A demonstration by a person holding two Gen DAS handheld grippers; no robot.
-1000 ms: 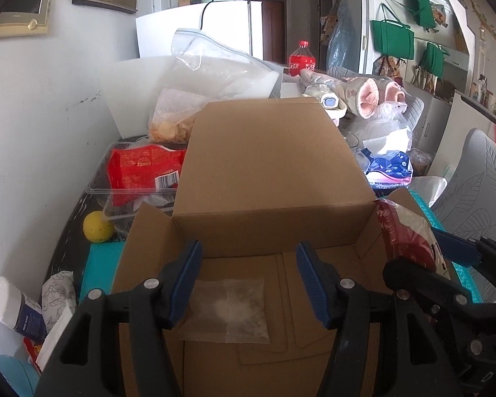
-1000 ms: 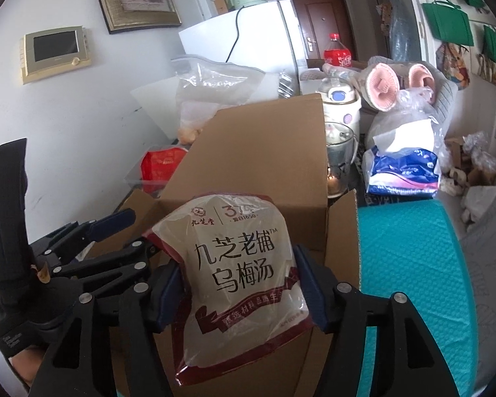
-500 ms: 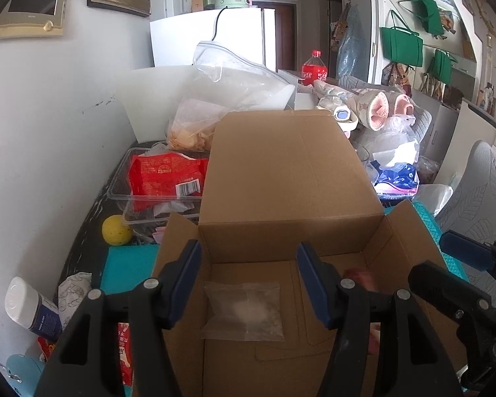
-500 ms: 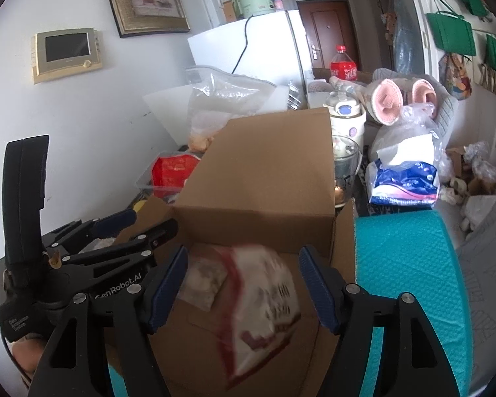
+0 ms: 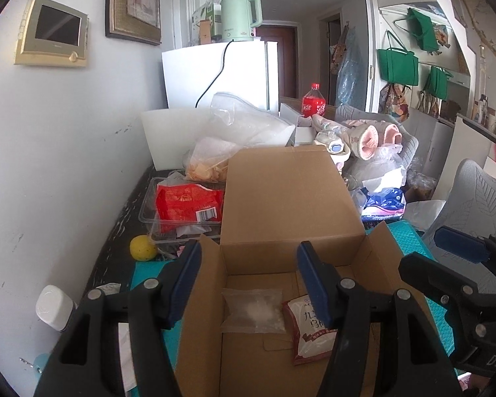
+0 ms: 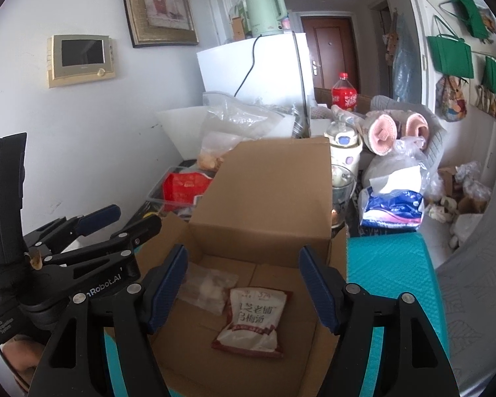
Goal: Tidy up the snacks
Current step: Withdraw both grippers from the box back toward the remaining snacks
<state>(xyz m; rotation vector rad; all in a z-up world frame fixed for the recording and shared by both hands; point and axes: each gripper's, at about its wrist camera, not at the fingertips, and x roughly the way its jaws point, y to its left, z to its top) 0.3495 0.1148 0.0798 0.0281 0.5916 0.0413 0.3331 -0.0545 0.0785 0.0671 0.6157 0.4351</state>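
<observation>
Nearest to you, the right claw (image 6: 241, 286) stands with its blue pads apart and nothing between them; its jaws have just been opening, and the white-and-maroon snack pouch (image 6: 253, 326) lies flat on the floor of the cardboard box (image 6: 264, 198). The left claw (image 5: 248, 284) likewise gapes empty over the same box, its pads touching nothing.

Risks from here, near to far. Both claws hang over one opening, the left claw at about 9 o'clock in the right wrist view, so swinging either one sideways for the next snack could knock claw against claw. The side flaps stand up at roughly 10 and 2 o'clock of the box mouth; a low exit could catch one and drag the light box across the teal mat (image 6: 390, 264). The clear packet (image 5: 253, 311) lies just beside the pouch; the right wrist view suggests the pouch overlaps its edge, so dropping more on top may bury it. Beyond the box, at about 11 o'clock, the red snack bag (image 5: 188, 203) sits in a clear tray (image 5: 147, 205) crowded by loose plastic bags; a reach over the tall rear flap could tip that flap or snag plastic.

Pose: both claws point forward and downward into the box, side by side, your hand visible low behind the left one.
</observation>
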